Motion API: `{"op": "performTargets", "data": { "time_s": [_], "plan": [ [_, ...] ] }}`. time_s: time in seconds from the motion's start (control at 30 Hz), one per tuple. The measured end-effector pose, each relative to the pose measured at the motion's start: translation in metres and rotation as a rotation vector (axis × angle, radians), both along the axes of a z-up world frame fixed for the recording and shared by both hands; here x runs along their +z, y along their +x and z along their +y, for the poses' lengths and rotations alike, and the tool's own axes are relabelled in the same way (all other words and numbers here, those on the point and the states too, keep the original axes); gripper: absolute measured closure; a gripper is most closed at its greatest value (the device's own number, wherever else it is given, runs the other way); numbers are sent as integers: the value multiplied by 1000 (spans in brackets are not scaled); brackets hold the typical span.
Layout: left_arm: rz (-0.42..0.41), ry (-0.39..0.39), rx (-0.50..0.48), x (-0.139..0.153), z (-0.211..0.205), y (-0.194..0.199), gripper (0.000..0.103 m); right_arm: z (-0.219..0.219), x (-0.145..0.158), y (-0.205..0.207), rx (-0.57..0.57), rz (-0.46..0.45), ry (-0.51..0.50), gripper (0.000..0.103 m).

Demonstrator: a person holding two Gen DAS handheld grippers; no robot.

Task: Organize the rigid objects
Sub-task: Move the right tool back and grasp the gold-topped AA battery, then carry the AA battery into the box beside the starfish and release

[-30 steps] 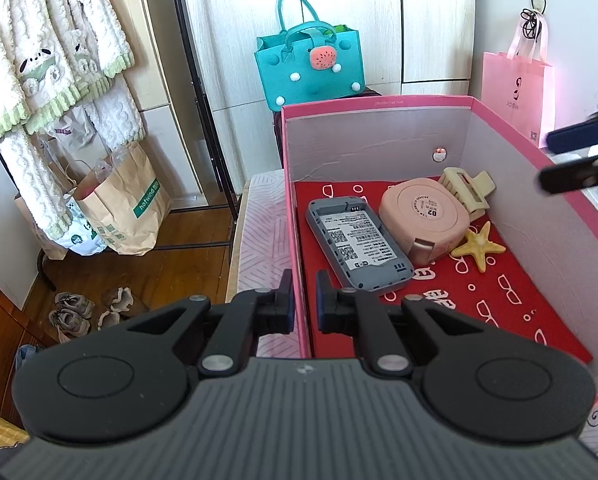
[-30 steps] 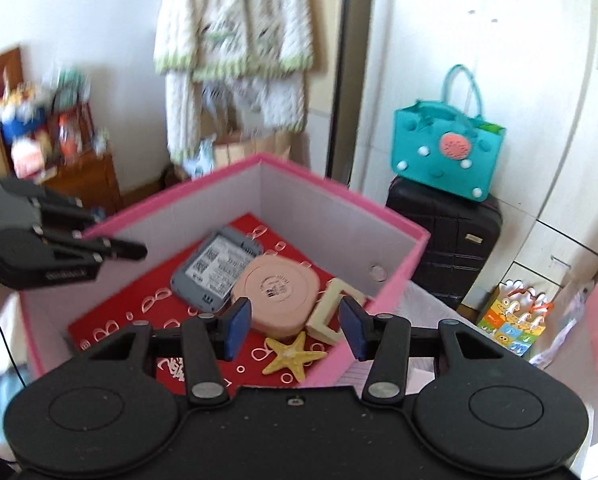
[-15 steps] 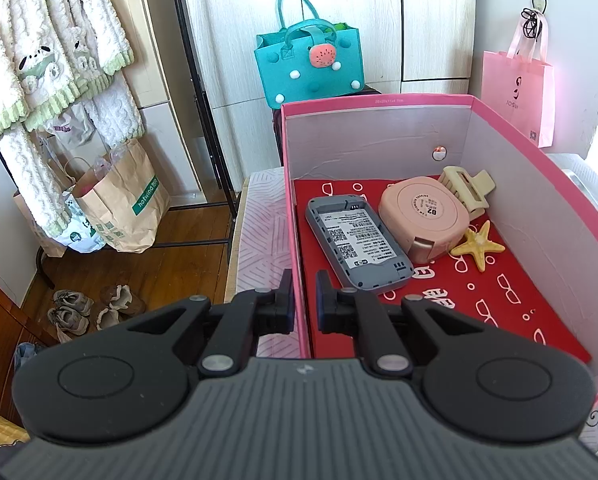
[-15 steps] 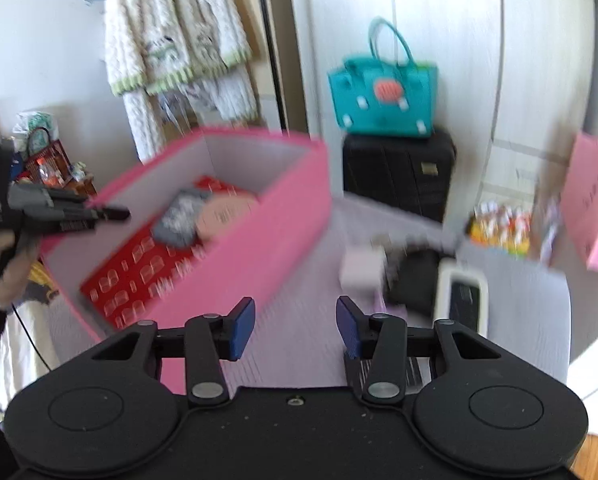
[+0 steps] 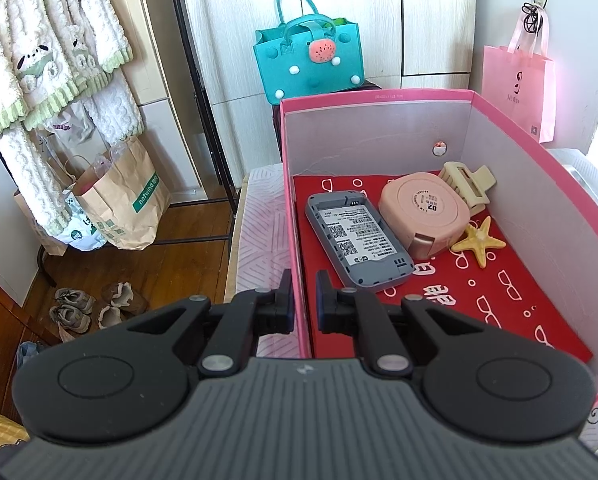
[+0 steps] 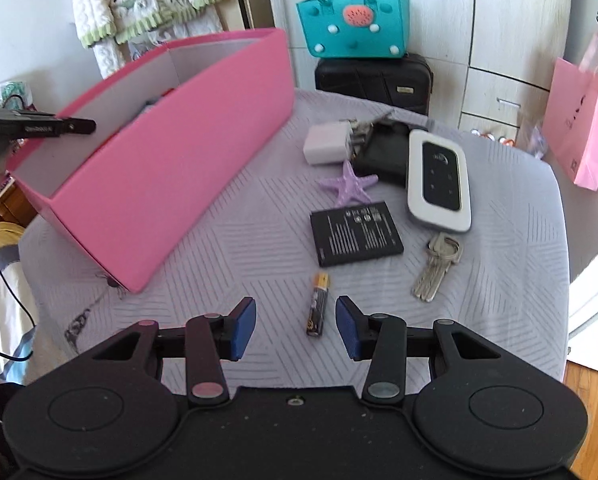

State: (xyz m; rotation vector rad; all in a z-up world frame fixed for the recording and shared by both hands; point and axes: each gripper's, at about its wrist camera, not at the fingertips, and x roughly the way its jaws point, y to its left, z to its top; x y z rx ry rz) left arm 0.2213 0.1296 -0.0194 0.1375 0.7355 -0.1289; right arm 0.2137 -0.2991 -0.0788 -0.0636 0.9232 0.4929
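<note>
A: Next pick looks like the AA battery (image 6: 318, 305). It lies on the grey tablecloth (image 6: 499, 280), long axis pointing away from the cam, just ahead of the right gripper (image 6: 295, 328) and between its blue pads (image 6: 243, 330).

B: Gripper state?

A: Part open, nothing held; no pad touches the battery. Left gripper (image 5: 303, 300) is pinched shut on the near wall of the pink box (image 5: 379, 94), steadying it.

B: So how to take it well?

A: Imo keep the pads square to the battery's long sides, come down till they straddle its middle, then close. It's round and slim, so an off-centre pinch could roll or squirt it out.

B: Neighbours?

A: Flat black battery pack (image 6: 355, 232) sits just beyond it, keys (image 6: 437, 268) off to the right, purple starfish (image 6: 349, 184) farther back, then the white router (image 6: 439, 180) and white charger (image 6: 329, 144). Approach from the near side and they stay clear.

B: Drop spot?

A: Box already holds a grey device (image 5: 359, 236), pink round case (image 5: 425, 212), beige hair clip (image 5: 467, 184) and yellow starfish (image 5: 479, 244). The red floor nearer the left gripper is bare, so prob there.
</note>
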Motion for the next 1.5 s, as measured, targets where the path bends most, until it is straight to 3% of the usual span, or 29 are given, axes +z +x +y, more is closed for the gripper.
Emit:
{"op": "performTargets", "data": {
  "time_s": [0.07, 0.17, 0.27, 0.3, 0.37, 0.57, 0.77, 0.83, 1.0, 1.13, 1.37, 1.5],
  "plan": [
    [30, -14, -5, -1, 1, 2, 94, 2, -3, 3, -5, 6, -3, 59],
    [184, -91, -15, 2, 11, 18, 87, 5, -6, 10, -2, 30, 15, 60],
    [230, -92, -58, 11, 15, 22, 87, 11, -9, 14, -6, 28, -27, 66],
    [247, -85, -77, 14, 17, 22, 87, 13, -10, 15, -2, 26, -44, 70],
    [285, -77, -101, 18, 18, 22, 87, 17, -12, 13, 12, 2, -88, 91],
    [350, 41, -136, 22, 1, 14, 87, 20, -3, 9, 20, -32, -86, 92],
    [325, 155, -155, 21, -12, 8, 90, 29, 29, 5, 44, -96, -46, 92],
    [330, 161, -171, 22, -10, 8, 95, 35, 46, 5, 61, -134, -19, 91],
    [325, 145, -171, 22, -7, 10, 96, 62, 84, 14, 148, -215, 124, 91],
    [307, 169, -180, 21, -9, 7, 96, 101, 90, 38, 244, -168, 186, 91],
    [310, 158, -183, 21, -9, 8, 96, 166, 74, 70, 337, -86, 54, 91],
    [302, 157, -181, 20, -9, 9, 96, 191, 63, 74, 380, -86, -57, 91]
  ]
}}
